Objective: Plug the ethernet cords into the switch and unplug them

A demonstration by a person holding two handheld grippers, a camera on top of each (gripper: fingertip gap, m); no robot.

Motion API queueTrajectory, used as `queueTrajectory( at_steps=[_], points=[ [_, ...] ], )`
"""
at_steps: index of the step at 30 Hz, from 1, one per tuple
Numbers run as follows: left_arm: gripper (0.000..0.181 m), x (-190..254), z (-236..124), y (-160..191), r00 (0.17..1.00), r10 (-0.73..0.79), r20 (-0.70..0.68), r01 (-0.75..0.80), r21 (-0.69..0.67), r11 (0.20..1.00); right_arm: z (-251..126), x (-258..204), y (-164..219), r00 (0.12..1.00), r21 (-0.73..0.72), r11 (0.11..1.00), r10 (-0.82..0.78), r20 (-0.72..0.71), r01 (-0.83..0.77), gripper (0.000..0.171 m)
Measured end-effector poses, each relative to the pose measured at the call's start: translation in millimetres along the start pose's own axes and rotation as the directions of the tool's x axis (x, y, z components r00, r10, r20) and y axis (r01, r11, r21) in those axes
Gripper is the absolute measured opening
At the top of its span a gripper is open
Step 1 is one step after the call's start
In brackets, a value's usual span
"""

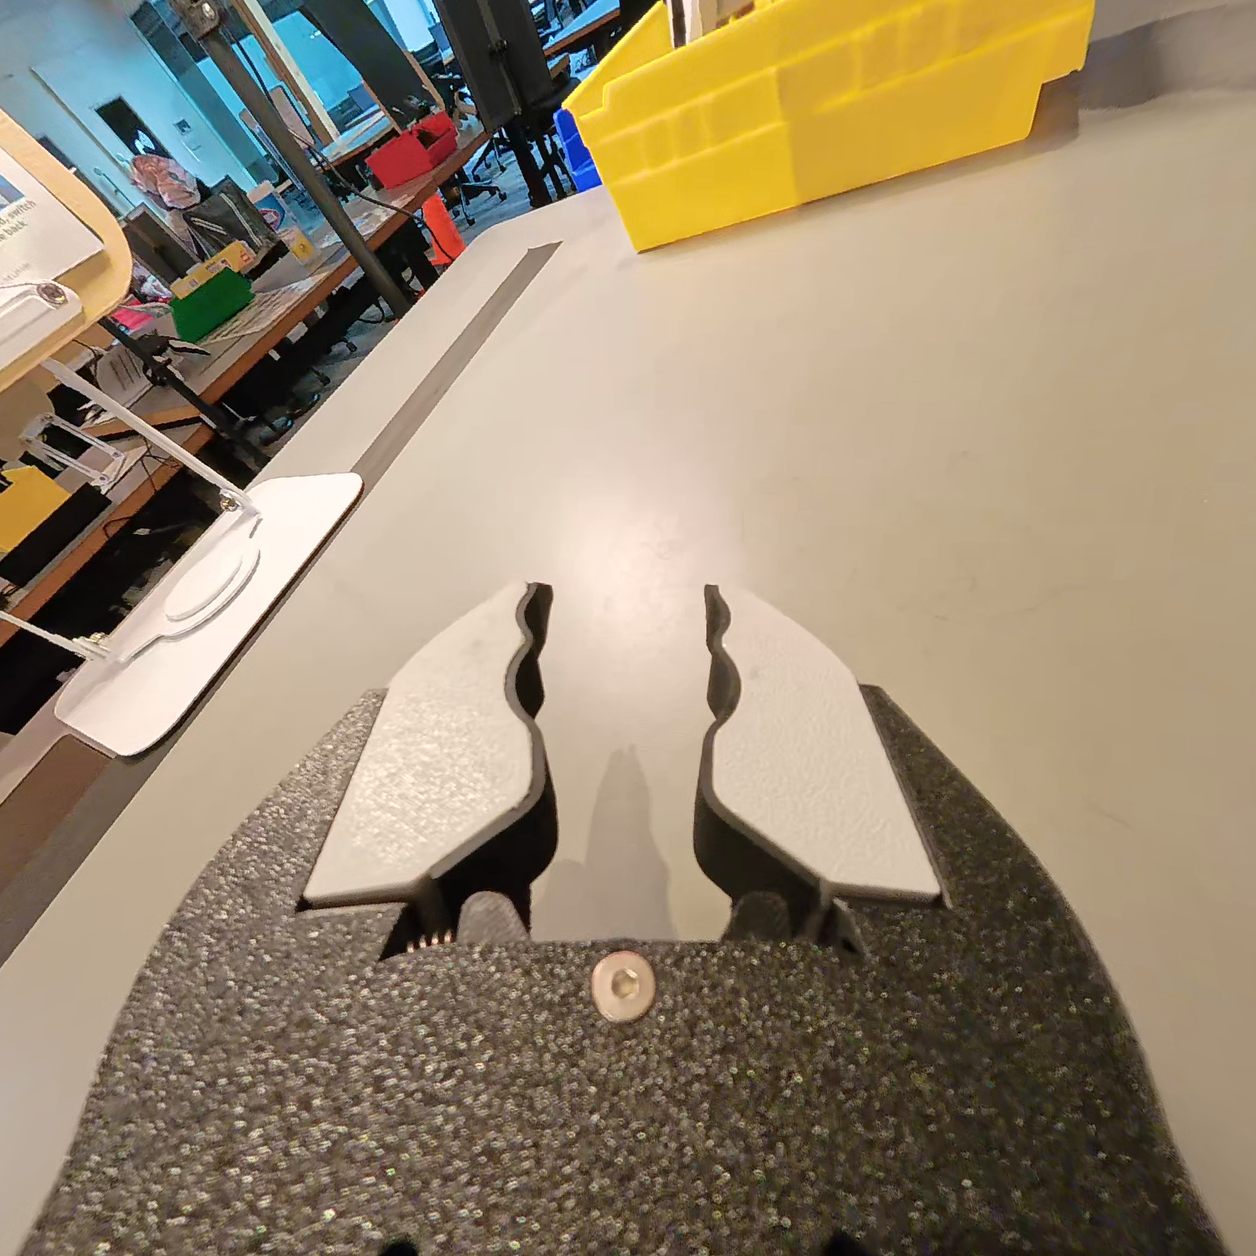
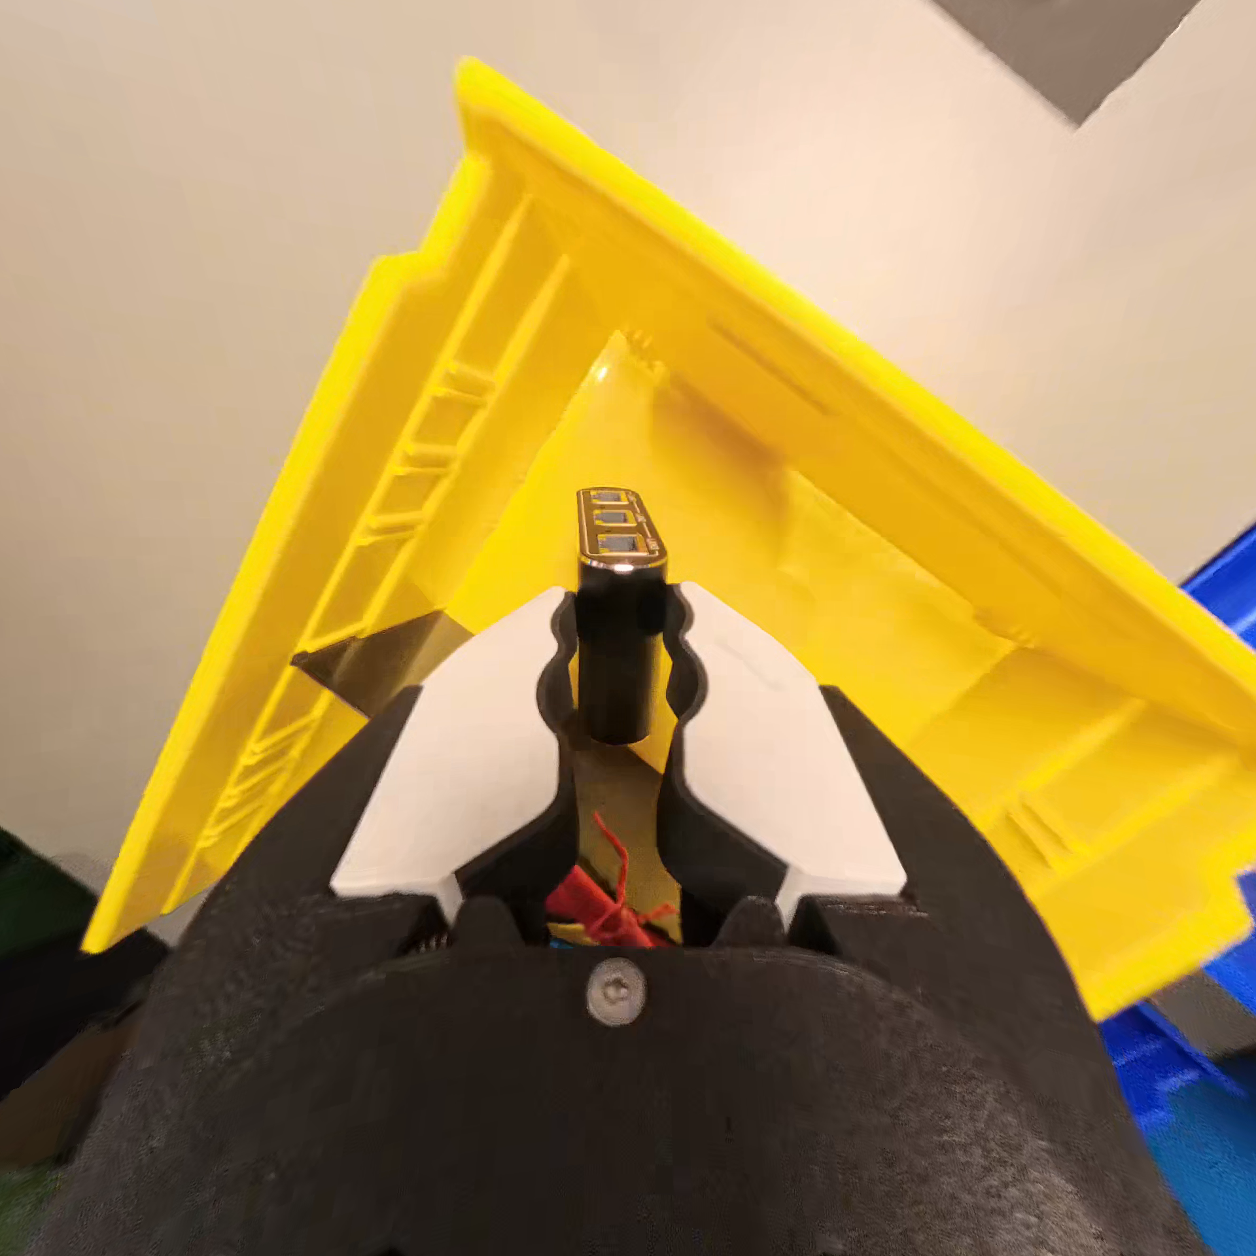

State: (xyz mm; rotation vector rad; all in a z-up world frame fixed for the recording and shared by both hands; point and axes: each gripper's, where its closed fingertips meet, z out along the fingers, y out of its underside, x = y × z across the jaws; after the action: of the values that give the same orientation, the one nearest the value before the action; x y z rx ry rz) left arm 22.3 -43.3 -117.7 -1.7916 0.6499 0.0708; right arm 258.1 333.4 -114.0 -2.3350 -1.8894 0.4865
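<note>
Black switch (image 2: 620,652) sits clamped in the right gripper (image 2: 622,605), jaws pressed on its two flat sides near the port end. Port face sticks out past the fingertips, three ports visible, all empty. Grip sits behind the ports, so my read is it's held that way to keep the sockets clear for plugs.

Switch hangs over the yellow bin (image 2: 849,476), above the inside corner, not touching the walls as far as I can tell. Looks like it's being lifted out. Below the jaws, down in the bin, is a red bundle (image 2: 615,911) with a red tie, likely one of the cords, though I can't confirm a plug. Blue bin (image 2: 1216,1101) just beside the yellow one on the right.

Left gripper (image 1: 625,598) is parted about halfway, nothing between the fingers, hovering low over the bare grey table (image 1: 815,476). Probably waiting to take a cord once the switch is set down. Yellow bin is well ahead of it to the right; white stand base (image 1: 224,598) sits at the table's left edge.

Task status, judging from this: nothing plugged yet, cords not yet picked up.
</note>
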Motion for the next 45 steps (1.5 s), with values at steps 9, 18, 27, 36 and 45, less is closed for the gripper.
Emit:
queueTrajectory(
  at_steps=[9, 18, 27, 36, 45],
  points=[
    [0.046, 0, -1, -1, 1.000, -0.005, -0.005, 0.005, 0.008, 1.000, 11, 47, 4, 0.982, 0.029, 0.987, 0.162, -0.097, -0.160, 0.031],
    [0.043, 0, -2, -2, 1.000, -0.023, -0.014, 0.023, 0.016, 1.000, 15, 66, 12, 0.952, 0.019, 0.990, 0.140, -0.273, -0.140, 0.046],
    [0.043, -2, -3, -3, 0.999, -0.051, -0.020, 0.051, 0.024, 0.998, -16, 80, 8, 0.833, 0.118, 0.992, 0.105, -0.544, -0.048, 0.044],
    [0.044, -6, -3, -3, 0.997, -0.074, -0.010, 0.074, 0.027, 0.997, -74, -74, 23, 0.907, 0.590, 0.802, 0.181, -0.380, 0.087, 0.052],
    [0.049, -21, -14, -7, 0.967, -0.254, 0.031, 0.251, 0.077, 0.965, -45, -176, 91, 0.941, 0.693, 0.715, 0.165, -0.296, 0.093, 0.075]
  ],
)
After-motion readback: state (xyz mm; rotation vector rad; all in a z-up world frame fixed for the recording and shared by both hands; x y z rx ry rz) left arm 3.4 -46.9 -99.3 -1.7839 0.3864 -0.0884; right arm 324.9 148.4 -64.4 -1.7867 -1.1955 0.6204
